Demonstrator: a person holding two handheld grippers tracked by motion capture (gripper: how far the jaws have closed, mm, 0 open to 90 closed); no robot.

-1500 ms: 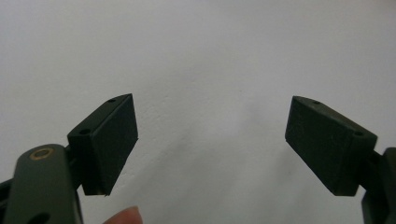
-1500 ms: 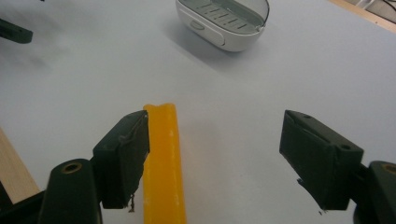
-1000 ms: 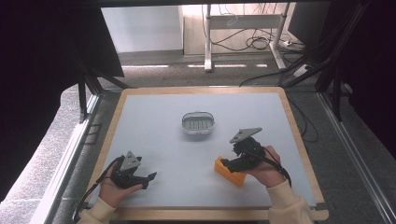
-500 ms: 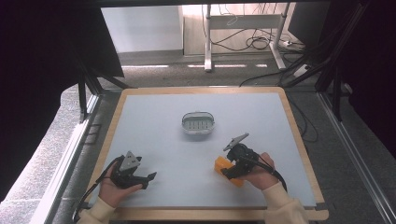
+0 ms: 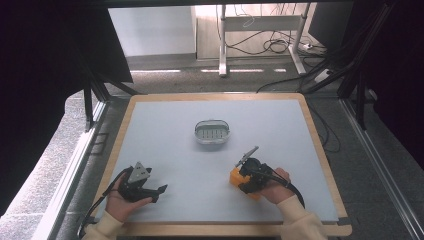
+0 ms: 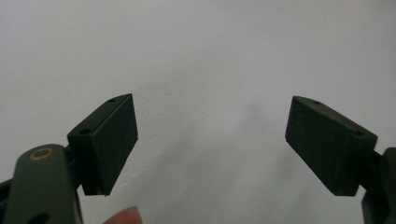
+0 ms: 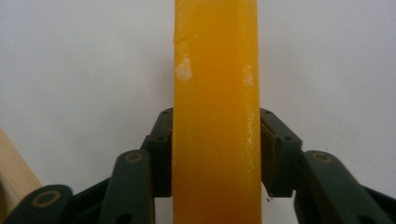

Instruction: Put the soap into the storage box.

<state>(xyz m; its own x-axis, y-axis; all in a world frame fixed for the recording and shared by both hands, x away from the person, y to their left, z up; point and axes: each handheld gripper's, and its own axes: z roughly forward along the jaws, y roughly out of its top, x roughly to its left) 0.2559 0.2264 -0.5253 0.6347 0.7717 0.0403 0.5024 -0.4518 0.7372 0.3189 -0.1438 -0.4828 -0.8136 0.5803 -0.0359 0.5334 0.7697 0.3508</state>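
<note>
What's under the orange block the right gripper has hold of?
The orange block lies on the pale table top, clamped by the right gripper, whose jaws have just been closing. Only bare table shows beside it; its underside is hidden.

Looks like a lab or test room set up for recording. Wood-framed table (image 5: pixel 320 145) with a plain pale top at the centre of the frame, boxed in by black frame posts (image 5: pixel 357 87) and dark curtains (image 5: pixel 45 75) at both sides. Loose cables (image 5: pixel 272 46) on a grey floor under a white desk frame (image 5: pixel 260 25) at the top.
</note>
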